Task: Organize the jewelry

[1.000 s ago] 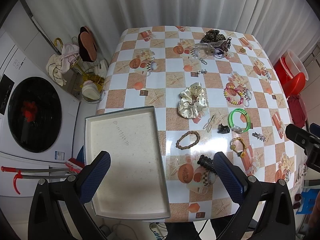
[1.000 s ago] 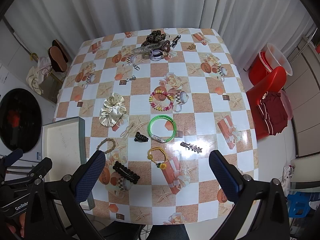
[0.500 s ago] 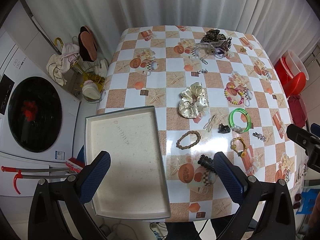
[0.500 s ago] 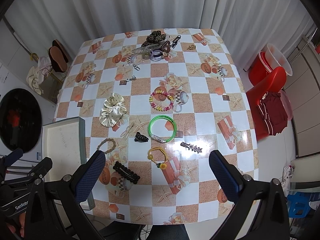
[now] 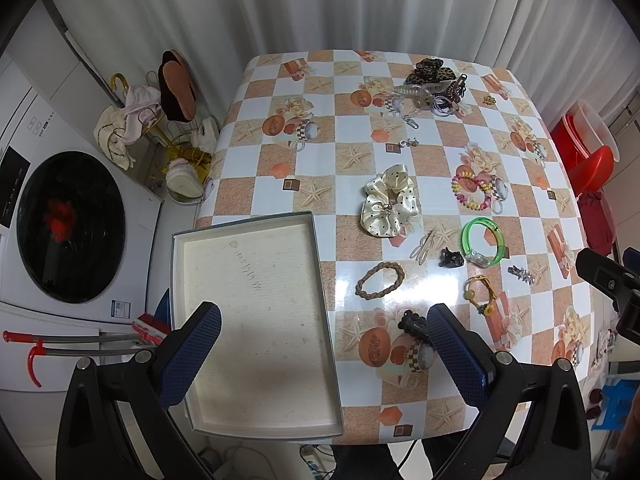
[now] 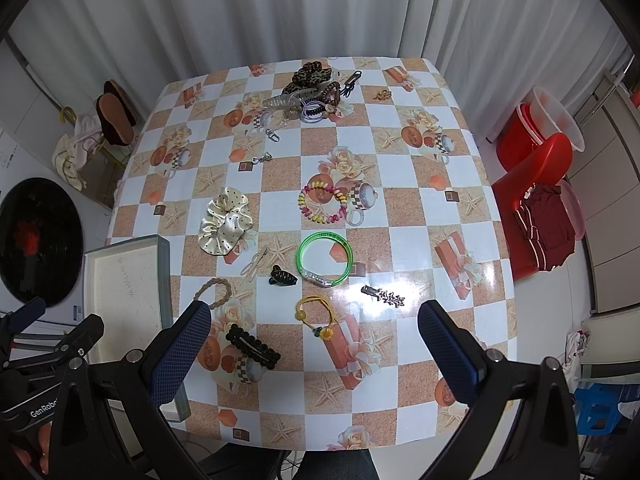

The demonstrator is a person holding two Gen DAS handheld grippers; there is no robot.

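Overhead, we held the left gripper [image 5: 322, 346] and the right gripper [image 6: 314, 344] spread wide with nothing between their blue pads, both hovering well above the checkered table [image 6: 416, 208]. From the right wrist view the jewelry lay scattered: a green bangle [image 6: 325, 258] near the middle, a cream scrunchie [image 6: 225, 220] at ten o'clock from it, a beaded bracelet [image 6: 322, 204] at twelve, a yellow cord bracelet [image 6: 316, 315] at six and a black hair clip [image 6: 252, 346] at seven. At nine o'clock we saw the shallow tray [image 5: 224, 240] holding nothing, its edge overhanging the table's left side.
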